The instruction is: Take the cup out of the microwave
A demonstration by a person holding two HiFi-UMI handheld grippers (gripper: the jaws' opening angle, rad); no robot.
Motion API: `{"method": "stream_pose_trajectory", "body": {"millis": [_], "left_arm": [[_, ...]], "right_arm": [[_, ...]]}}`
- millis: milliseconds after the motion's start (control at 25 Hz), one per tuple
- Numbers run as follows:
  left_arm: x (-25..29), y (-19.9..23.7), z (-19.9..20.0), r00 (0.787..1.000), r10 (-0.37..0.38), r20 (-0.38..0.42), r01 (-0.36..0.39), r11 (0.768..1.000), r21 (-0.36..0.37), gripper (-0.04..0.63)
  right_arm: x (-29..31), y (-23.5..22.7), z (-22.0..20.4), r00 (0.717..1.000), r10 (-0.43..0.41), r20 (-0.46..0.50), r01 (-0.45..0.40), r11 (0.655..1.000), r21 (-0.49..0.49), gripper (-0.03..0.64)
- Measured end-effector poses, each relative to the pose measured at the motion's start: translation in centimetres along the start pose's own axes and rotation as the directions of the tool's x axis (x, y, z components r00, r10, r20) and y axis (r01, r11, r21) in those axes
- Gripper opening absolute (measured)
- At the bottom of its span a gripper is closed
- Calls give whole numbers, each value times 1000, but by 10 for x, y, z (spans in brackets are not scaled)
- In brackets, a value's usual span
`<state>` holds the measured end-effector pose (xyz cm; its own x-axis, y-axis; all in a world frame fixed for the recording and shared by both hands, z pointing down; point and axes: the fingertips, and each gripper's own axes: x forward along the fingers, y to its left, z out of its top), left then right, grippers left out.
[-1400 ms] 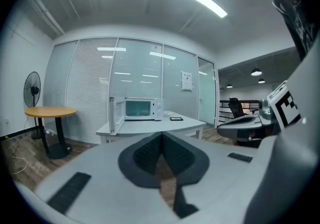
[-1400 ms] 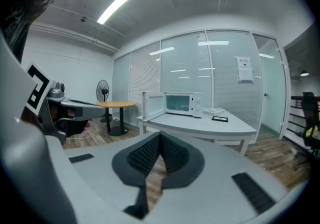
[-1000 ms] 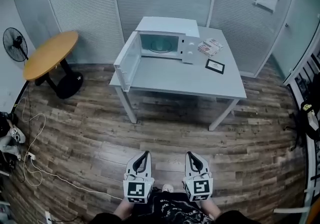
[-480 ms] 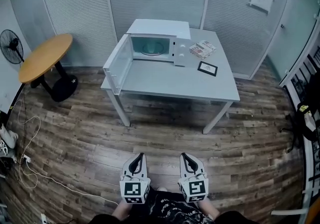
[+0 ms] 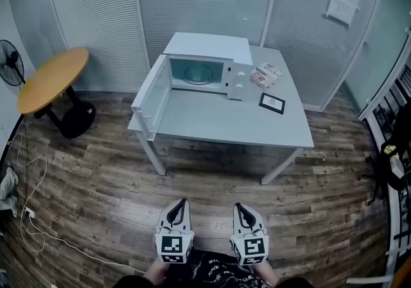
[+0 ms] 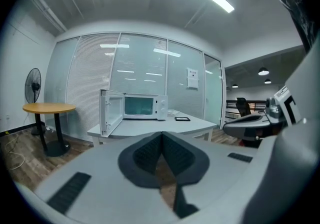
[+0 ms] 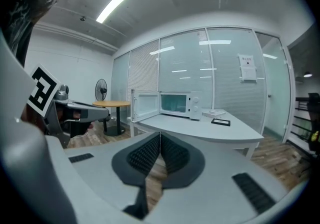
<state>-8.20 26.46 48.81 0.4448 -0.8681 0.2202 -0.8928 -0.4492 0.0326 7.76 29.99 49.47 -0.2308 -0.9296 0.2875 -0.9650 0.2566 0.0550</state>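
The left hand-held gripper and the right hand-held gripper are held shut and empty above the wooden floor, well apart from the pale grey counter. The boxy white microwave is seen there, its door open. No cup can be made out inside.

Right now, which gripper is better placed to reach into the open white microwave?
Right, probably: left gripper and right gripper are both shut, empty, short of the grey table; the open door of the microwave juts out on the left.
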Motion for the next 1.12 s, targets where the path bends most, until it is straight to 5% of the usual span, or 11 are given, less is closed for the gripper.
{"method": "stream_pose_trajectory", "body": {"millis": [480, 1120], "left_arm": [[79, 79, 19, 999, -52, -14, 52, 998, 20, 8], [142, 125, 41, 986, -163, -20, 164, 983, 76, 8]], "right_arm": [[104, 7, 24, 999, -46, -16, 46, 998, 37, 5], [172, 2, 45, 988, -155, 0, 154, 982, 110, 5]]}}
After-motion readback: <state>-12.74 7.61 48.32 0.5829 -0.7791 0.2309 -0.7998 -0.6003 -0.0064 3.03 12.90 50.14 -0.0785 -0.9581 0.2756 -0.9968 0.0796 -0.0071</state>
